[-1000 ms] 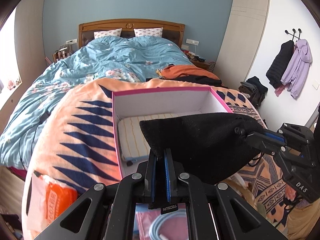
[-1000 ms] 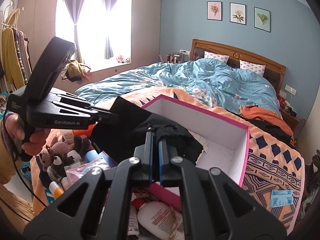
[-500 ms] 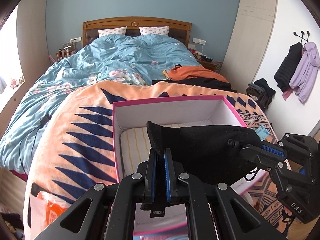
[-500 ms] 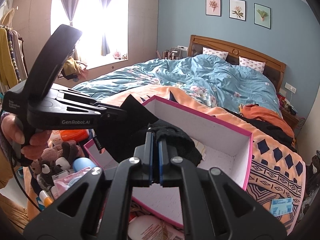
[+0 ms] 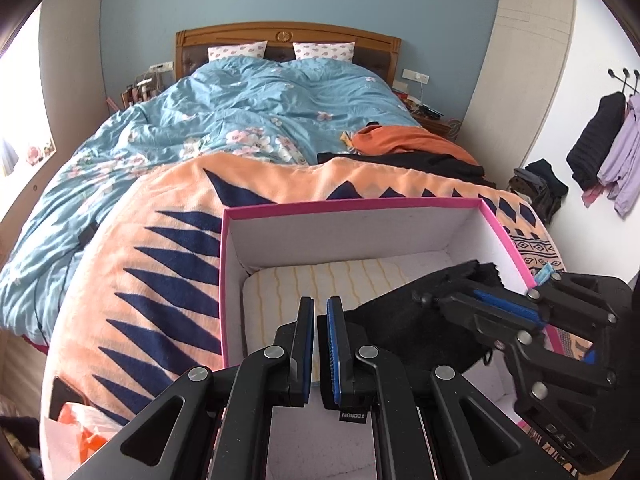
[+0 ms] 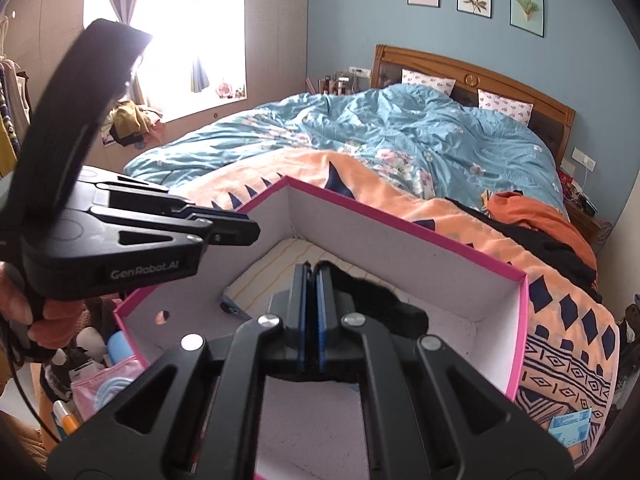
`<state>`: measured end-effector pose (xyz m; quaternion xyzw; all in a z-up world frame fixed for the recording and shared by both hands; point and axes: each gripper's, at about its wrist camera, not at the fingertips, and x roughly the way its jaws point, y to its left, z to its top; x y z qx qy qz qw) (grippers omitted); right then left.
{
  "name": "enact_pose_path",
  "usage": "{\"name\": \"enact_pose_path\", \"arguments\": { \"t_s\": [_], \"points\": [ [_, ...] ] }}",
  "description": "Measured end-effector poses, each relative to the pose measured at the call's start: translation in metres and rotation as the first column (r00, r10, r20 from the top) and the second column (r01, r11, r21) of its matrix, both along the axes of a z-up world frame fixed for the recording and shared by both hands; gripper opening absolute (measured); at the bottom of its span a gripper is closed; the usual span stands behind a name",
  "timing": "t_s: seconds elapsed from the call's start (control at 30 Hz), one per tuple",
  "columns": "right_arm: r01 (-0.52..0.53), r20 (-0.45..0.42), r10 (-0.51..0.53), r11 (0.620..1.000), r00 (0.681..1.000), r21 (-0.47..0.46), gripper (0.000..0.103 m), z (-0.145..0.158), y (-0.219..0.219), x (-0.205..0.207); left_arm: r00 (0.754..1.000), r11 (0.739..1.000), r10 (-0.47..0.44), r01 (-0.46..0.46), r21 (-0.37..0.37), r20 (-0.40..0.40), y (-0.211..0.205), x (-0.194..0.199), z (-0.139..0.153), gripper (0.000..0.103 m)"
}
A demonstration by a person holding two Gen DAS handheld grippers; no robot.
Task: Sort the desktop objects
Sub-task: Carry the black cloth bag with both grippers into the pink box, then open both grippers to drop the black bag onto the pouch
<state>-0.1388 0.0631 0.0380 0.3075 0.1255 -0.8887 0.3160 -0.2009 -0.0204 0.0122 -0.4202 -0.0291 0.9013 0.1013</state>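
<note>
A black cloth [image 5: 404, 320] hangs low inside a white box with a pink rim [image 5: 352, 203], over a yellow-striped towel [image 5: 320, 280] on the box floor. My left gripper [image 5: 318, 306] is shut, and the cloth's edge and its tag run in at its right finger. My right gripper [image 6: 312, 270] is shut on the bunched far end of the black cloth [image 6: 372, 300]. In the left wrist view the right gripper [image 5: 426, 300] comes in from the right above the box. In the right wrist view the left gripper [image 6: 250, 234] stands over the pink-rimmed box [image 6: 400, 218], held by a hand [image 6: 16, 304].
The box rests on an orange blanket with navy triangles [image 5: 160, 264] spread over a bed with a blue floral duvet [image 5: 248, 112]. A pink pouch [image 6: 104, 384], a plush toy [image 6: 76, 344] and small bottles crowd the box's near left. A blue card [image 6: 570, 426] lies on the blanket.
Both grippers have moved forward and down over the box. The black cloth, stretched above the rim before, now sags inside the box.
</note>
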Motion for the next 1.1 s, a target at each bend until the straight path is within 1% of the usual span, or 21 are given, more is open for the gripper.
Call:
{"name": "enact_pose_path", "arguments": {
  "t_s": [0.07,0.17,0.27,0.37,0.47,0.53,0.57,0.63,0.67,0.7,0.73,0.77,0.87,1.0,1.07,1.1],
  "points": [
    [0.004,0.020,-0.004,1.000,1.000,0.004,0.005,-0.003,-0.003,-0.009,1.000,1.000,0.003,-0.003,0.003,0.005,-0.002,-0.001,-0.003,0.006],
    [0.009,0.047,-0.008,1.000,0.999,-0.030,0.005,0.002,-0.004,-0.022,1.000,1.000,0.003,-0.003,0.007,0.008,-0.005,0.001,-0.005,0.006],
    [0.014,0.034,-0.011,0.998,0.999,-0.067,0.005,0.011,-0.008,-0.030,1.000,1.000,0.014,-0.014,0.010,-0.006,-0.010,0.002,-0.002,0.006],
    [0.010,0.018,-0.007,0.988,1.000,-0.154,0.005,0.026,-0.009,-0.037,0.999,1.000,0.025,-0.025,0.011,-0.025,-0.015,0.005,0.003,0.006],
    [-0.001,-0.015,-0.003,0.967,1.000,-0.255,0.005,0.040,-0.008,-0.041,0.999,0.999,0.033,-0.033,0.018,-0.034,-0.020,0.006,0.005,0.006],
    [-0.006,-0.028,-0.003,0.956,1.000,-0.293,0.005,0.041,-0.012,-0.045,0.999,0.999,0.039,-0.038,0.014,-0.032,-0.023,0.005,0.004,0.006],
    [-0.002,-0.016,-0.002,0.954,1.000,-0.298,0.005,0.037,-0.013,-0.049,0.999,0.999,0.040,-0.039,0.016,-0.028,-0.023,0.004,0.003,0.006],
    [0.019,0.056,-0.005,0.968,0.998,-0.251,0.005,0.021,-0.019,-0.061,0.999,0.999,0.038,-0.038,0.020,-0.013,-0.023,0.002,-0.001,0.006],
    [0.034,0.102,-0.014,0.979,0.995,-0.201,0.005,0.008,-0.023,-0.068,0.999,0.999,0.036,-0.035,0.018,-0.004,-0.022,0.000,-0.004,0.006],
    [0.047,0.133,-0.024,0.984,0.991,-0.172,0.005,-0.002,-0.024,-0.073,0.999,0.999,0.033,-0.033,0.014,0.004,-0.021,-0.001,-0.006,0.006],
    [0.064,0.196,-0.035,0.987,0.980,-0.145,0.005,-0.015,-0.024,-0.081,1.000,1.000,0.030,-0.030,0.010,0.010,-0.019,-0.002,-0.008,0.006],
    [0.086,0.244,-0.050,0.987,0.968,-0.137,0.005,-0.022,-0.022,-0.088,1.000,1.000,0.026,-0.026,0.004,0.017,-0.017,-0.004,-0.010,0.006],
    [0.142,0.313,-0.105,0.985,0.944,-0.096,0.006,-0.031,-0.014,-0.099,0.999,1.000,0.013,-0.012,-0.004,0.042,-0.011,-0.008,-0.017,0.006],
    [0.149,0.347,-0.145,0.989,0.927,0.015,0.011,-0.041,-0.013,-0.103,0.998,1.000,0.009,-0.008,-0.012,0.067,-0.006,-0.012,-0.024,0.006],
    [0.156,0.364,-0.161,0.987,0.917,0.045,0.012,-0.048,-0.010,-0.106,0.997,1.000,0.006,-0.005,-0.014,0.079,-0.004,-0.013,-0.028,0.007],
    [0.157,0.375,-0.167,0.986,0.912,0.058,0.016,-0.051,-0.009,-0.107,0.997,1.000,0.007,-0.006,-0.015,0.082,-0.004,-0.012,-0.029,0.007]
  ]
}}
